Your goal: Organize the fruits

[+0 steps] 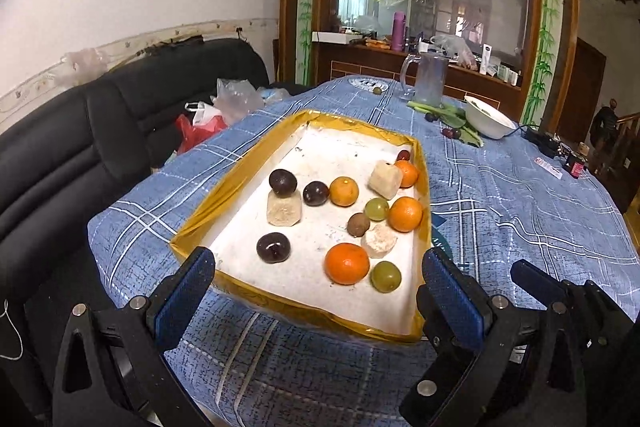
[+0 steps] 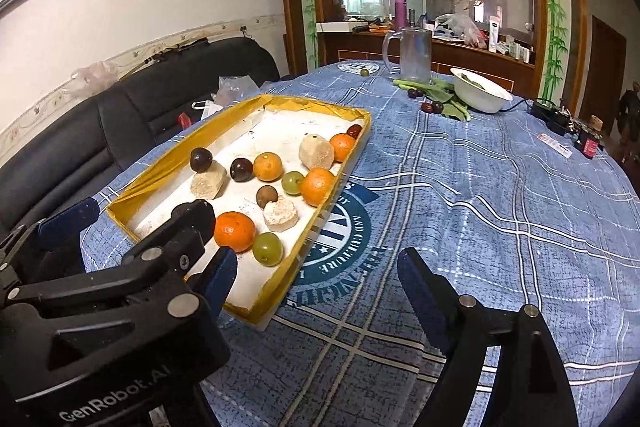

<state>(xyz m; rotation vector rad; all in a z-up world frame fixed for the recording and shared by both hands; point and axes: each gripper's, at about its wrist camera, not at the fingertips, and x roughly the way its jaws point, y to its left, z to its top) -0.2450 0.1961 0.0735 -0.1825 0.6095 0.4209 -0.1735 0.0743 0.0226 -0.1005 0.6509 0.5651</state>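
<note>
A: The shallow gold-rimmed cardboard tray [image 1: 200, 223] is seen on the blue plaid-clothed desk [image 1: 520, 227], loaded with orange tangerines [image 1: 346, 263], dark purple plums [image 1: 273, 247], green grapes [image 1: 385, 276] and pale beige cake blocks [image 1: 284, 209], all mixed, no sorting by kind.

B: Strays are spotted at the far right: small dark red fruits [image 2: 433, 107] beside the white bowl [image 2: 480, 95], outside the tray.

A: So gathering looks largely done, a few left out; early or late cannot be settled.

B: The left claw [image 1: 318, 291] is held spread wide and empty, just near the tray's near edge. The right claw [image 2: 316, 291] is also spread, nothing gripped, the tray lying to its left.
</note>
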